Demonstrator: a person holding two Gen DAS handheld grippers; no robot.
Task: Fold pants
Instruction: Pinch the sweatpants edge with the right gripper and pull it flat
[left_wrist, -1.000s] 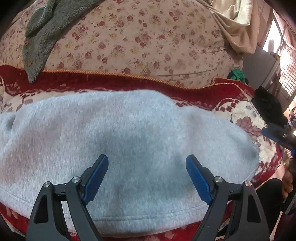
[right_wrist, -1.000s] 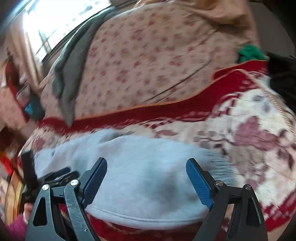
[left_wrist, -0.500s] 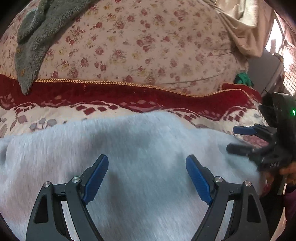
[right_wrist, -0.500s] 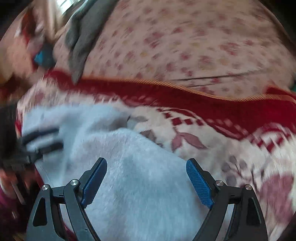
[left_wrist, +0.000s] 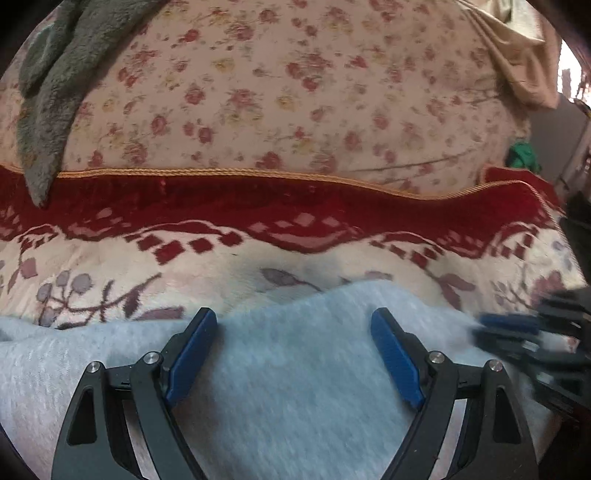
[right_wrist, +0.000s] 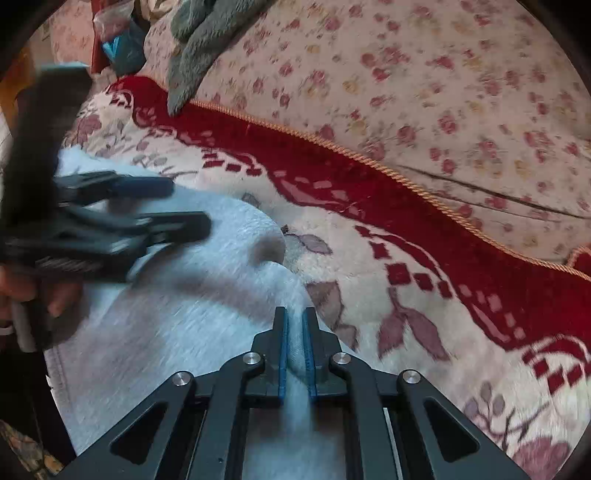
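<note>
- The right tool (right_wrist: 294, 325) has its blue pads pressed together on a ridge of the grey pants (right_wrist: 192, 306), pinching the fabric at its far edge.
- The left tool (left_wrist: 293, 334) is spread wide, its two fingers hovering over the same pants (left_wrist: 288, 387) with nothing between them; whether they touch the cloth, I cannot tell.
- Seen from the right wrist, the left tool (right_wrist: 168, 206) sits off to that tool's left, above a rounded hump of the fabric; seen from the left wrist, the right tool (left_wrist: 506, 328) is a blurred dark shape at the far right, at the pants' edge.
- The pants lie under and just ahead of both tools, bunched into a compact soft mass rather than laid out at full length; no separate legs can be made out.
- Beyond the tools, the pants rest on a red-and-cream patterned blanket (left_wrist: 258, 254), with a floral cushion (left_wrist: 280, 92) behind it and a grey towel (left_wrist: 48, 92) draped at its upper left.
- Judging from this, at least one fold is probably in; the pinched edge suggests another fold or a tidy-up is under way, with flattening and squaring the bundle left to do.
</note>
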